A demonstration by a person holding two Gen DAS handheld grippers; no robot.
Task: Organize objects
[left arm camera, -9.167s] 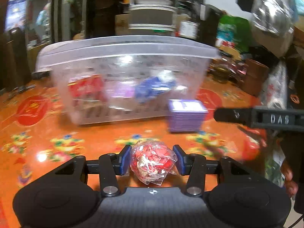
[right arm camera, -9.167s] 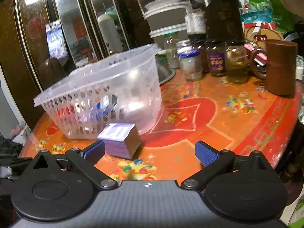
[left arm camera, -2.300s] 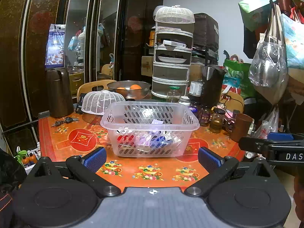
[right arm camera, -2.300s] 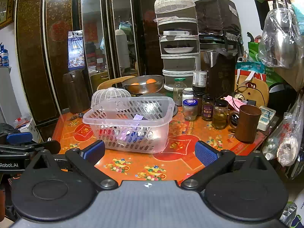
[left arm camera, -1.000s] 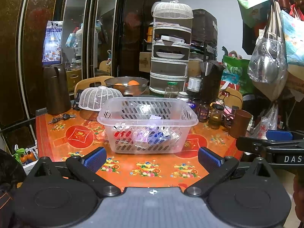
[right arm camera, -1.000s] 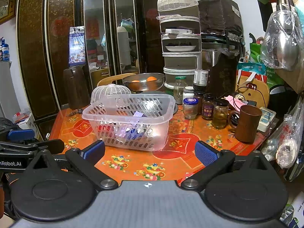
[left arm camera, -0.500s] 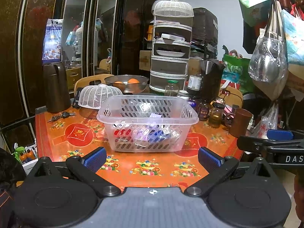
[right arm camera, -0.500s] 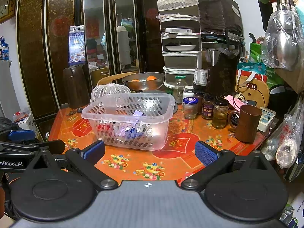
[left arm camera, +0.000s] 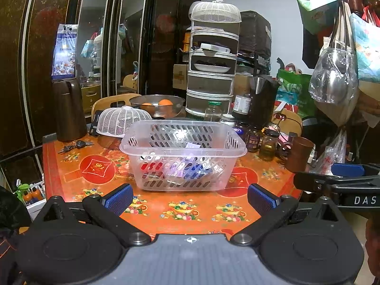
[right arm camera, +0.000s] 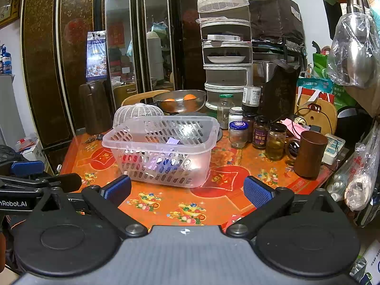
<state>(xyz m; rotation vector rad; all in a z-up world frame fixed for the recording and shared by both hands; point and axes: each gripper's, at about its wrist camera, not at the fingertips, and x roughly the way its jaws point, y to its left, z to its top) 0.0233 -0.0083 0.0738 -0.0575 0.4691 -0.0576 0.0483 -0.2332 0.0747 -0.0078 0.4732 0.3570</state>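
Both tools spread, empty, back from the counter (left arm camera: 71, 166).
Leave the filled basket (left arm camera: 182, 156) alone; check for strays.

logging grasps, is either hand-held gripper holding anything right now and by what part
Nothing is held. The left hand-held gripper and right hand-held gripper are both open and empty, back from the basket.

Basket (left arm camera: 182, 147) on the table (left arm camera: 71, 166), mesh cover (left arm camera: 121, 121) behind-left, jars (left arm camera: 268, 141) right
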